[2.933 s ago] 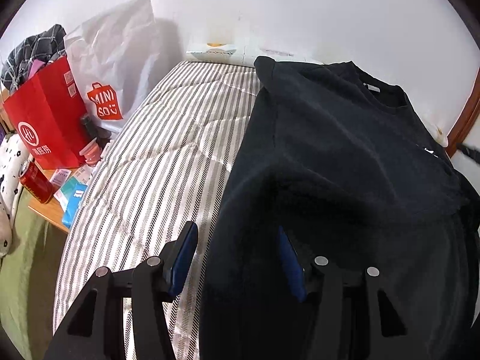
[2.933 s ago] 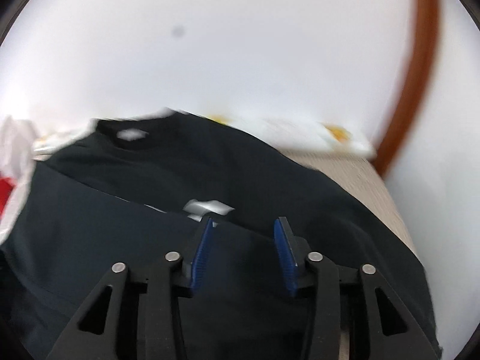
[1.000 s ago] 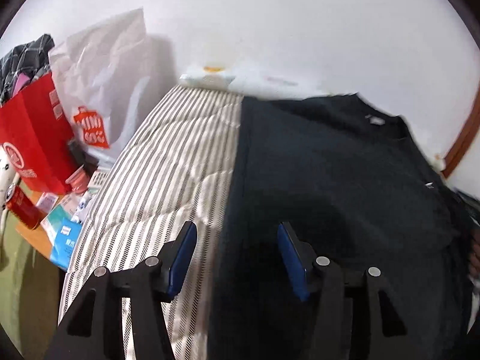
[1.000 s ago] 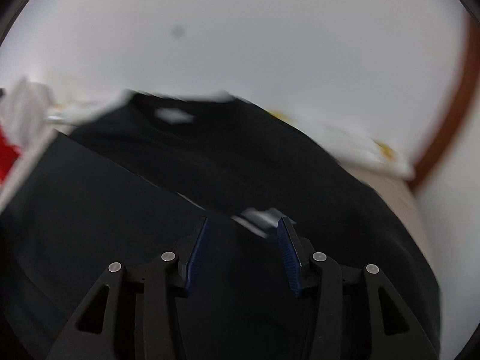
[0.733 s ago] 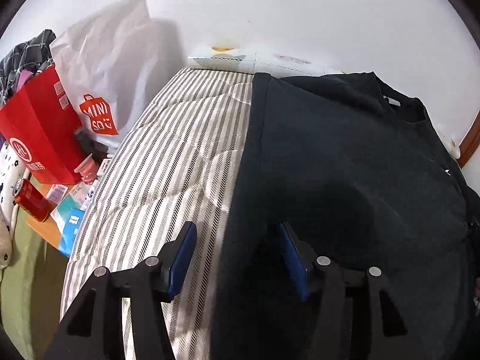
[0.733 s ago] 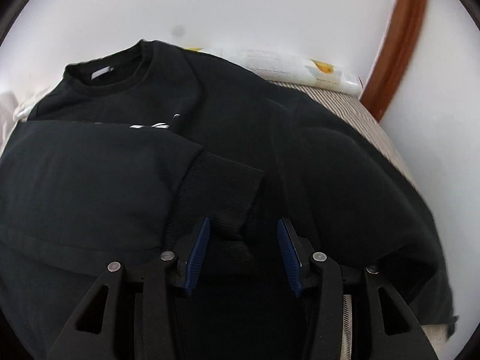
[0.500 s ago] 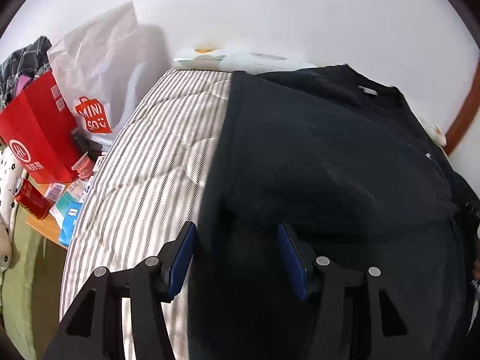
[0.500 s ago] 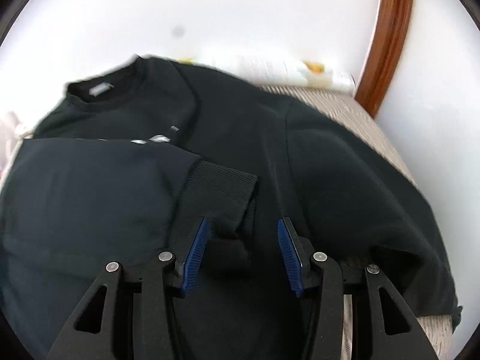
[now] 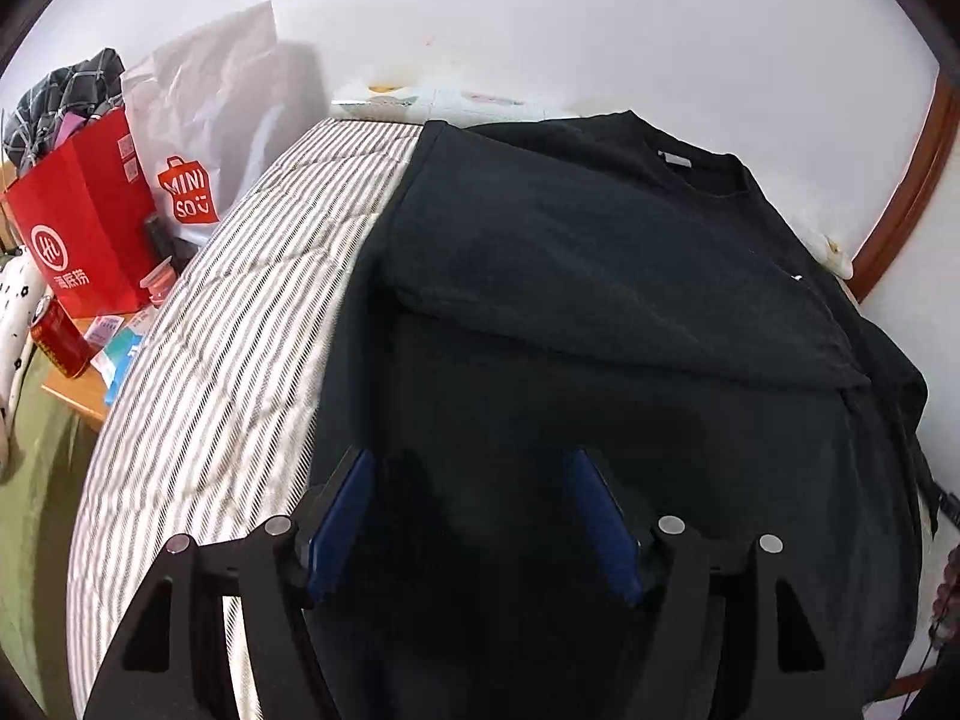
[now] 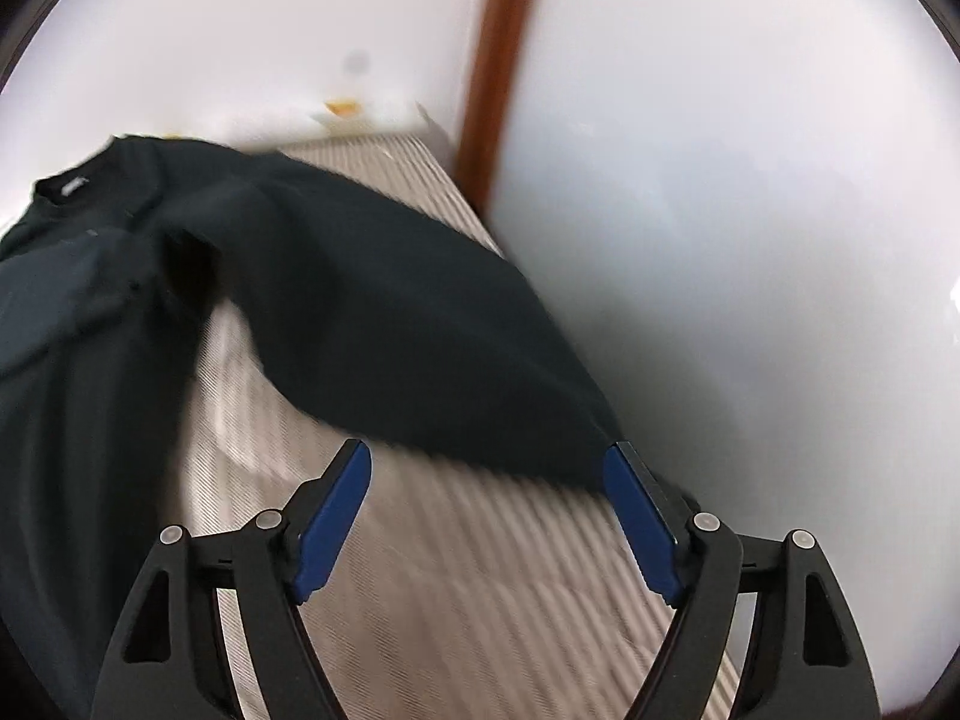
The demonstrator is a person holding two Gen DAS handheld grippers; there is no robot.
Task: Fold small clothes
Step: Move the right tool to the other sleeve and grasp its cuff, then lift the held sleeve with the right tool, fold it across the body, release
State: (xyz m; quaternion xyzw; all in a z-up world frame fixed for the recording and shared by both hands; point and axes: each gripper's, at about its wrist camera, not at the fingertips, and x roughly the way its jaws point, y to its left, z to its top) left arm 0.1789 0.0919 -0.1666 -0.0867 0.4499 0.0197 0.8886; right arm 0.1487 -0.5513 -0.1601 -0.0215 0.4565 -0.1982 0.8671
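Note:
A black sweatshirt [image 9: 660, 432] lies on the striped mattress [image 9: 240, 330], collar [image 9: 690, 171] towards the wall. One sleeve [image 9: 600, 258] is folded across its chest. My left gripper [image 9: 471, 513] hovers over the lower left part of the body with its jaws opening; cloth lies beneath them and the pads do not press it. In the blurred right wrist view the other sleeve [image 10: 408, 330] stretches out towards the bed's right edge, its cuff end next to the right finger. My right gripper [image 10: 486, 516] is over bare mattress [image 10: 480, 588], jaws opening wide with nothing between them.
Left of the bed stand a red paper bag [image 9: 78, 228], a white shopping bag [image 9: 204, 114] and a red can [image 9: 60, 339] on a small cluttered table. A white wall [image 10: 720, 240] and brown wooden trim [image 10: 492, 60] close off the bed's right side.
The right gripper left the folded sleeve's cuff, swung right to the outstretched sleeve and spread its jaws. The left gripper shifted over the sweatshirt's body and its jaws widened.

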